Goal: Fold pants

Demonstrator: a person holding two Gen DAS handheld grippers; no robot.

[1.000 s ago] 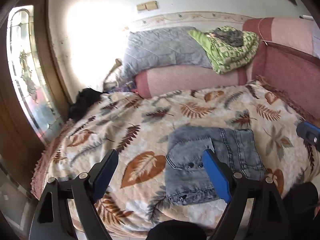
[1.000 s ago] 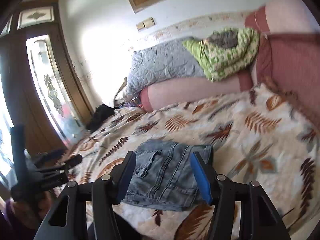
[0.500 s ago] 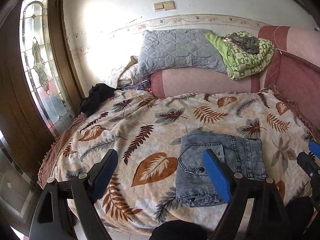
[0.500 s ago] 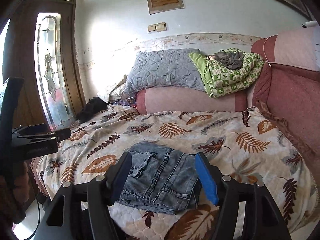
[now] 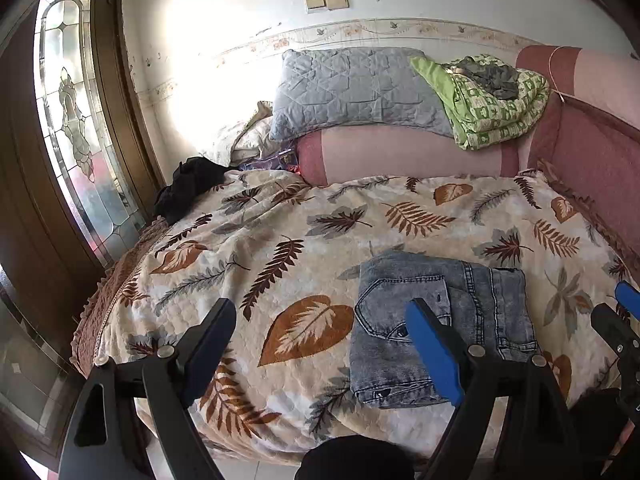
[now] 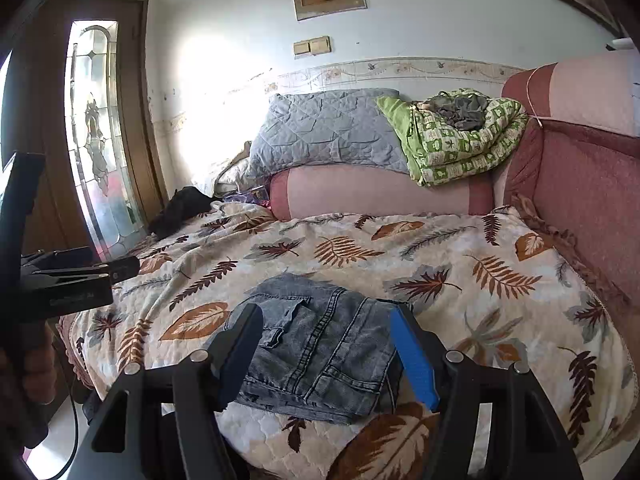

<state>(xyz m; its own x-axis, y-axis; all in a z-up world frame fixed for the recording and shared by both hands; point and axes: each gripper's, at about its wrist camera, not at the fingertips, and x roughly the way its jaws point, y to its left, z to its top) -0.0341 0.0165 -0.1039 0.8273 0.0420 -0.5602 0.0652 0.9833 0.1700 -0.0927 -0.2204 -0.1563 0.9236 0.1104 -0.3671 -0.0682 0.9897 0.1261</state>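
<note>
The jeans lie folded into a compact grey-blue rectangle on the leaf-patterned bedspread, close to the near edge of the bed. My left gripper hovers open in front of the bed with nothing between its blue pads, the jeans just behind its right finger. In the right wrist view the jeans sit straight ahead. My right gripper is open and frames them from short of the bed edge without touching. Each gripper shows in the other's view: the right one and the left one.
At the head of the bed a grey quilted pillow and a green folded quilt rest on a pink bolster. A black garment lies at the far left corner. A glass-paned wooden door stands left, a red padded side right.
Both views have levelled out and drawn back a little from the bed. The right gripper's jaws stand slightly wider than a second ago. The folded jeans have not moved.
</note>
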